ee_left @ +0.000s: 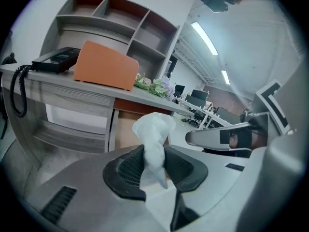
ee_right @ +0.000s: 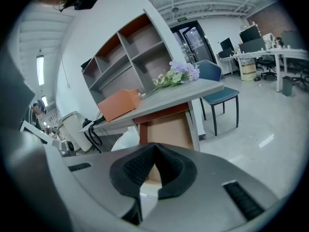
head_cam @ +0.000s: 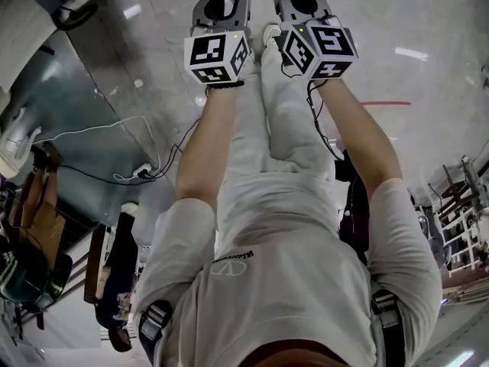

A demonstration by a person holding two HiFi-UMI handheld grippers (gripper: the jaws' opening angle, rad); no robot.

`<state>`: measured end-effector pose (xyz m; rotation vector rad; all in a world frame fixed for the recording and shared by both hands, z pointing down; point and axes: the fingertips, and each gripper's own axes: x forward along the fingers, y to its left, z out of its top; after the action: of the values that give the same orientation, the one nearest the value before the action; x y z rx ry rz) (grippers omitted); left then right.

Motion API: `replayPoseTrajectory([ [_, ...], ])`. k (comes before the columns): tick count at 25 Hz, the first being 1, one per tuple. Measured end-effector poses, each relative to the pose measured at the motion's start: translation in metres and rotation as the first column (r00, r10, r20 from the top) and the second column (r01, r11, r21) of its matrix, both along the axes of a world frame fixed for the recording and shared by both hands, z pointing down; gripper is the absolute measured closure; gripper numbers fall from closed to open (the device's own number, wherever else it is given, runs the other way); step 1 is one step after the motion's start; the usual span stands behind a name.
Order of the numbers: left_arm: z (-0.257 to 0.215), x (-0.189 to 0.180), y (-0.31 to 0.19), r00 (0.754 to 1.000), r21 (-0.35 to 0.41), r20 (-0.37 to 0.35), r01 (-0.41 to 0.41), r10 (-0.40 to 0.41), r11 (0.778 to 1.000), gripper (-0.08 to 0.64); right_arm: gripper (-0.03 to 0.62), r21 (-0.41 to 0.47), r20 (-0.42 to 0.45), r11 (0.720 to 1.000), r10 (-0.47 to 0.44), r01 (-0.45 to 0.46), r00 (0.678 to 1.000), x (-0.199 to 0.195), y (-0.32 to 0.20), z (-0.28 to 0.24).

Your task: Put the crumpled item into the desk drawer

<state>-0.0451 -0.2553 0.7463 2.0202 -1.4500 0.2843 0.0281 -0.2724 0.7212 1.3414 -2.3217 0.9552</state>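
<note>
Within left claw (ee_left: 154, 154), crumpled item (ee_left: 153, 128) gripped (unseen overhead), right claw (ee_right: 154, 150) clenched, empty.

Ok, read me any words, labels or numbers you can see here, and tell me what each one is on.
No text here is legible.
Shirt: short chest print, upside down, too blurred to read.
Green sign, far back: too small to read.
Left cube and right cube: square patterns only, no letters.
</note>
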Motion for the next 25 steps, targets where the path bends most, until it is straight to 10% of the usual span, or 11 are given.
replayPoseTrajectory([
  [25,0.065,0.001,-0.007,0.997,-0.098,0.040,0.076,-0.073,0.992,0.448,0.594,-0.064,-0.015,0.998,-0.023,0.022,1.000,-0.005,-0.005,0.065],
])
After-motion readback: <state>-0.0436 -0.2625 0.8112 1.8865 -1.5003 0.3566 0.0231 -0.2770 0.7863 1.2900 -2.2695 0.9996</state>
